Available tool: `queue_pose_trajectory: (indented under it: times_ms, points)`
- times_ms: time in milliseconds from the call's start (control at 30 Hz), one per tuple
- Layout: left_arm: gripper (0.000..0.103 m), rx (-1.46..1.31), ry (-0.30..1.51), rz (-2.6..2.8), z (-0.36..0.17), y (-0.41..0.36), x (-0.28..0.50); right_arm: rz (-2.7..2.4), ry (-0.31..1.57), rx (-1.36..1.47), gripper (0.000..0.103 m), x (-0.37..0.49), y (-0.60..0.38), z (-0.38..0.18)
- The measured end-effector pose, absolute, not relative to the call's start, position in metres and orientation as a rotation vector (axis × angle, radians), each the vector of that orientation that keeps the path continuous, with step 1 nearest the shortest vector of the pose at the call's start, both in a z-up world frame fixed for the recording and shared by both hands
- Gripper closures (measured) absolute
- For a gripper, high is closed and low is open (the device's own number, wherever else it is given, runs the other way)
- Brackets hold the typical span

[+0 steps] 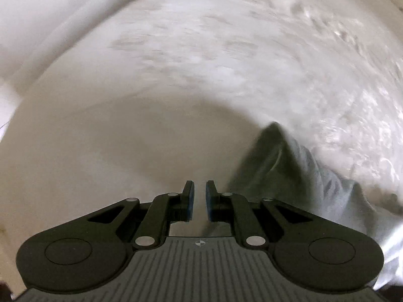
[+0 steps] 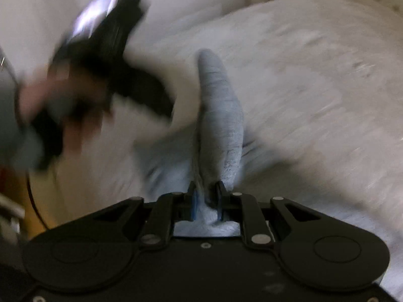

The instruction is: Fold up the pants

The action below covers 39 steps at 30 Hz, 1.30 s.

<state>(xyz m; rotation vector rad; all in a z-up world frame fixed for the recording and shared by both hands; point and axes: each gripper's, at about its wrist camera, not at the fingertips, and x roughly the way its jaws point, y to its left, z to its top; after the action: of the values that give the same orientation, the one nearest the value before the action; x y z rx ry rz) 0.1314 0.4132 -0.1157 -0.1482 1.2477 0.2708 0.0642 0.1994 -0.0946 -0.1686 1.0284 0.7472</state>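
In the right wrist view the right gripper (image 2: 206,201) has its jaws pinched on a bunch of pale blue fabric, the pants (image 2: 221,115), which fill the gap between the blue pads and rise from them as a tall wrinkled ridge, with more of the cloth spreading low to the left over the bed (image 2: 314,80). Left of that ridge, blurred, a hand (image 2: 40,105) grips the black body of the left gripper (image 2: 161,105). In its own view the left gripper (image 1: 200,200) points steeply down with its jaws narrow, only a slim gap between the pads and nothing in it. Just right of it a fold of the pants (image 1: 289,171) stands up, dark on its shaded side and light blue beyond, not touching the fingers. The cream, mottled bed cover (image 1: 201,50) lies further out, blurred. A white wall (image 2: 176,2) and a small shelf of indistinct items sit farthest back. No writing can be read.
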Motion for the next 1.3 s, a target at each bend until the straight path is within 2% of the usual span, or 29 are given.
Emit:
queue_pose_trajectory:
  times_ms: [33,67,200,333,500,600,633,733,833,933,1000,1200,1300]
  points:
    - [0.092,-0.147,1.237,0.286,-0.110,0.417,0.126,0.774,1.046,-0.201,0.100,0.052,0.210,-0.105]
    - [0.092,-0.145,1.226,0.292,-0.104,0.417,0.122,0.792,1.057,-0.223,0.101,0.044,0.218,-0.112]
    - [0.092,-0.120,1.166,0.255,-0.083,0.409,0.112,0.854,1.062,-0.299,0.101,0.013,0.247,-0.127]
    - [0.092,-0.086,1.159,0.137,-0.083,0.381,0.118,0.824,1.011,-0.283,0.098,0.004,0.248,-0.115]
    - [0.092,0.016,1.180,-0.018,-0.101,0.334,0.125,0.604,0.970,-0.203,0.089,0.008,0.203,-0.100]
    - [0.092,0.082,1.227,-0.074,-0.121,0.317,0.122,0.449,0.966,-0.199,0.075,0.003,0.163,-0.094]
    - [0.092,0.102,1.255,-0.080,-0.126,0.316,0.114,0.403,0.971,-0.198,0.067,0.001,0.151,-0.094]
    - [0.092,0.149,1.364,-0.070,-0.157,0.318,0.104,0.251,1.000,-0.192,0.065,-0.006,0.116,-0.100]
    - [0.092,0.172,1.363,-0.090,-0.162,0.321,0.091,0.167,1.043,-0.209,0.057,-0.018,0.093,-0.112]
    - [0.092,0.180,1.366,-0.086,-0.161,0.321,0.092,0.123,1.090,-0.252,0.056,-0.028,0.076,-0.121]
    - [0.092,0.150,1.381,-0.065,-0.162,0.323,0.096,0.102,1.137,-0.145,0.056,-0.026,0.063,-0.126]
    - [0.092,0.139,1.394,-0.055,-0.165,0.324,0.107,-0.085,1.188,0.488,0.056,-0.015,0.009,-0.149]
    - [0.092,0.147,1.391,-0.061,-0.164,0.323,0.105,-0.206,1.135,0.774,0.047,-0.017,-0.016,-0.160]
